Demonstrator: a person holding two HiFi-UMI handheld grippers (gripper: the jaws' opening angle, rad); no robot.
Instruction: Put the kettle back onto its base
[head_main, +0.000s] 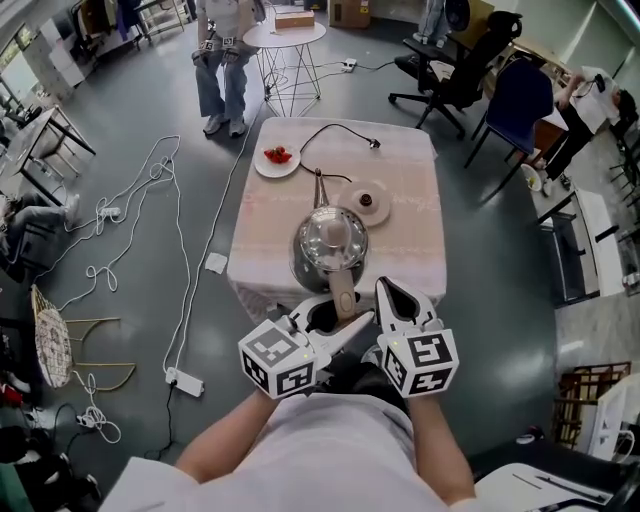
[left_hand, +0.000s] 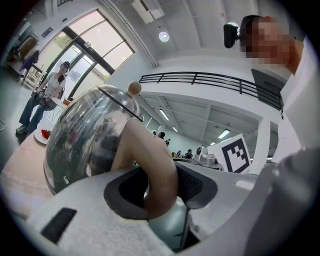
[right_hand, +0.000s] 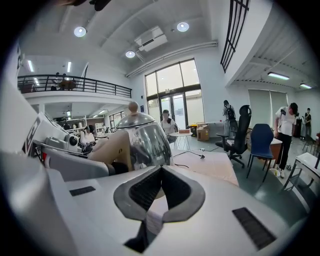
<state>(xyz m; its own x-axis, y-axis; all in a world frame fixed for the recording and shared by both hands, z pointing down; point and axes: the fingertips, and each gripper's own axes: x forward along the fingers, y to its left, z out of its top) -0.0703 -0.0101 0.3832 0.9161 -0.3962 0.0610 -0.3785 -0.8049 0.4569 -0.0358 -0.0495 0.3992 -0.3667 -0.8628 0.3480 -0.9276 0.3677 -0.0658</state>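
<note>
Step in hand: transport of the kettle (head_main: 330, 243) toward its base (head_main: 368, 201). The left gripper (head_main: 338, 316) is clamped on the kettle's wood-coloured handle (left_hand: 150, 165), both pads pressing its sides, so the steel body hangs directly ahead of the jaws over the near edge of the table (head_main: 410, 250). Whether the body is clear of the cloth cannot be told. The right gripper (head_main: 392, 297) sits just to the right of the left one, its jaws closed together on nothing. The base lies beyond the kettle, ahead of the left gripper and slightly to its right, with its cord (head_main: 335, 130) running farther away. The next move probably calls for carrying the kettle forward, centring it above the base, then lowering it level; a tilted descent risks a missed seating.
</note>
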